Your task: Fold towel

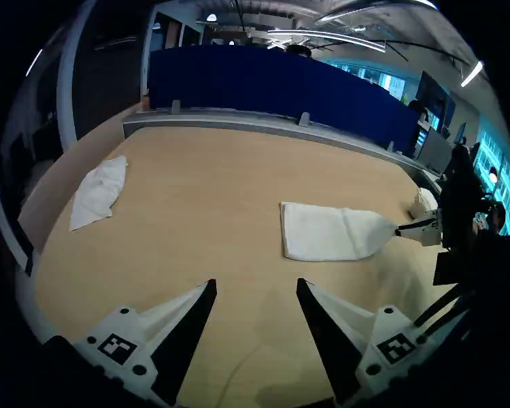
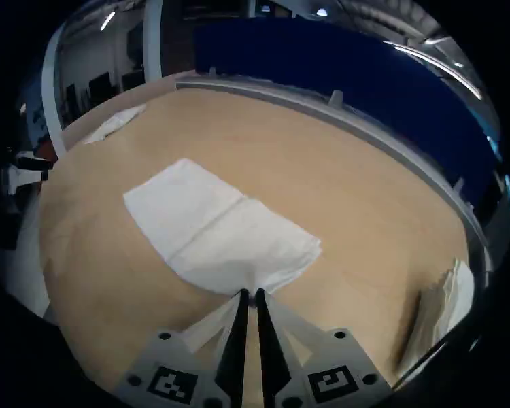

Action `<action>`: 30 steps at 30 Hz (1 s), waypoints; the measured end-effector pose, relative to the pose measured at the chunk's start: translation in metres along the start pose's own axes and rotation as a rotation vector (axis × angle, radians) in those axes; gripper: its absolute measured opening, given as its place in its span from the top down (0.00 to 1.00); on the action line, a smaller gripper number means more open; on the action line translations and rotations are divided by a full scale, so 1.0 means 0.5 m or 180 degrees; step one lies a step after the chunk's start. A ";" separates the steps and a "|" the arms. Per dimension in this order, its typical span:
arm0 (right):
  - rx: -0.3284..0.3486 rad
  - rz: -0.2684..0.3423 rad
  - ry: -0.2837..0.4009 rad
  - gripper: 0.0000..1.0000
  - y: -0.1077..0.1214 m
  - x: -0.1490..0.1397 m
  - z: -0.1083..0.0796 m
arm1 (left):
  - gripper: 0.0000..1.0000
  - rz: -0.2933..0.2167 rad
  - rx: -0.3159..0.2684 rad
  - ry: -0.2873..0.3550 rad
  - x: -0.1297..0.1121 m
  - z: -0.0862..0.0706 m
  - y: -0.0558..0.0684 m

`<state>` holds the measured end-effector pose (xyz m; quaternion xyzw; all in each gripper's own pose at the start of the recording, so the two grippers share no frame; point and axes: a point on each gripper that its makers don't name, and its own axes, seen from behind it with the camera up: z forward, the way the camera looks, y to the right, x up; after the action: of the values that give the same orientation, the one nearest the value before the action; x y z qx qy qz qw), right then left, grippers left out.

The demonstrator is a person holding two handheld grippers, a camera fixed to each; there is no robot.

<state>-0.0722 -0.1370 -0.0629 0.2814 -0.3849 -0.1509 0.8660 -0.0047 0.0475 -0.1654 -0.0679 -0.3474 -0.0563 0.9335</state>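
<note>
- The right gripper (image 2: pixel 251 292) is clamping a corner of the flat white cloth towel (image 2: pixel 214 231) lying on the light wooden table (image 2: pixel 336 183).
- The left gripper (image 1: pixel 256 282) is hovering above the table, fingers apart.

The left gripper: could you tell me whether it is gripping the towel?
No, the left gripper is open over the table, apart from the towel.

Left gripper (image 1: pixel 256 283) jaws apart, right gripper (image 2: pixel 250 294) jaws pinched
</note>
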 end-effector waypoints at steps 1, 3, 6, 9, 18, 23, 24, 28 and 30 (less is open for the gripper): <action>0.0011 -0.0003 0.0034 0.90 -0.003 0.014 0.000 | 0.13 -0.0001 -0.0001 0.0006 0.002 -0.001 -0.001; 0.0035 -0.0011 0.0105 0.90 -0.008 0.045 -0.001 | 0.13 -0.0004 -0.0003 0.0021 0.005 -0.002 -0.002; 0.0069 -0.0041 0.0195 0.91 -0.018 0.085 0.000 | 0.13 -0.0007 -0.0001 0.0049 0.010 -0.002 -0.006; 0.0098 -0.0096 0.0259 0.91 -0.031 0.119 0.004 | 0.13 -0.0026 0.0006 0.0073 0.014 -0.004 -0.010; 0.0238 -0.0299 0.0449 0.91 -0.094 0.224 0.029 | 0.13 -0.0107 0.0041 0.0117 0.017 -0.012 -0.026; 0.0368 -0.0406 0.0529 0.91 -0.157 0.269 0.056 | 0.13 -0.0143 0.0062 0.0140 0.016 -0.016 -0.032; 0.0401 -0.0428 0.0540 0.91 -0.173 0.276 0.062 | 0.13 -0.0154 0.0067 0.0145 0.016 -0.017 -0.033; 0.0527 -0.0522 0.0538 0.91 -0.237 0.284 0.089 | 0.13 -0.0195 0.0080 0.0158 0.016 -0.020 -0.037; 0.0589 -0.0573 0.0518 0.91 -0.269 0.279 0.105 | 0.13 -0.0210 0.0085 0.0165 0.015 -0.022 -0.039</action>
<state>-0.0255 -0.3301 -0.0341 0.4046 -0.2990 -0.1685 0.8477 0.0051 0.0258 -0.1669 -0.0425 -0.3260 -0.0843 0.9407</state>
